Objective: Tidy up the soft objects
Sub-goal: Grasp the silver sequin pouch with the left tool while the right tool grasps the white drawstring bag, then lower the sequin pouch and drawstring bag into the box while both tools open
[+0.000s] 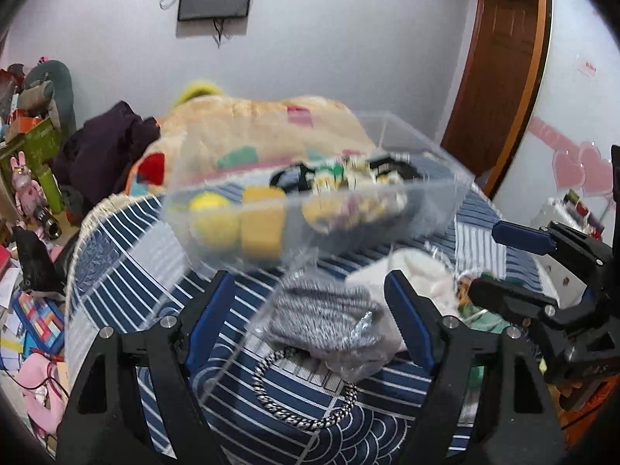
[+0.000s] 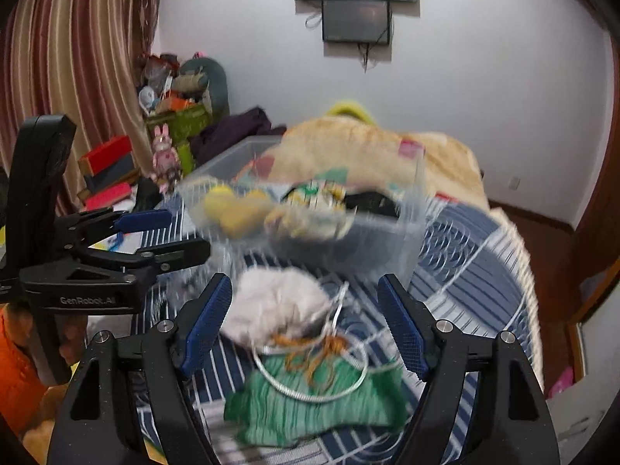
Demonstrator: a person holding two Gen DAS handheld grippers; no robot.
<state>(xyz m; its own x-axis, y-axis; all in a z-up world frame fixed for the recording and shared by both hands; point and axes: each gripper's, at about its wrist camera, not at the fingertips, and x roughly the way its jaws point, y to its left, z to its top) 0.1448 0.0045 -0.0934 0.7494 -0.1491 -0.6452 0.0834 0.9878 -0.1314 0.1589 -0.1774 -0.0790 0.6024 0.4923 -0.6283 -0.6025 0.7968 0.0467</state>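
In the left wrist view, the left gripper hangs low over the navy-and-white striped quilt, its blue-padded fingers spread wide with nothing between them. Just ahead of the fingertips lies a grey knitted soft item in a clear plastic bag, with a braided silver-and-black chain loop below it and a white fluffy soft item just beside it to the right. Beyond them sits a clear plastic storage box holding yellow soft pieces and other small things, blurred. The right gripper reaches in from the right edge, level and pointing left, its fingers parted and empty. In the right wrist view, the right gripper is likewise wide open and grasps nothing; the white fluffy item lies between and just past its fingertips, touching a green crinkled cloth nearer the camera, with a thin silver cord loop over both. The clear box stands behind. The left gripper enters from the left, open.
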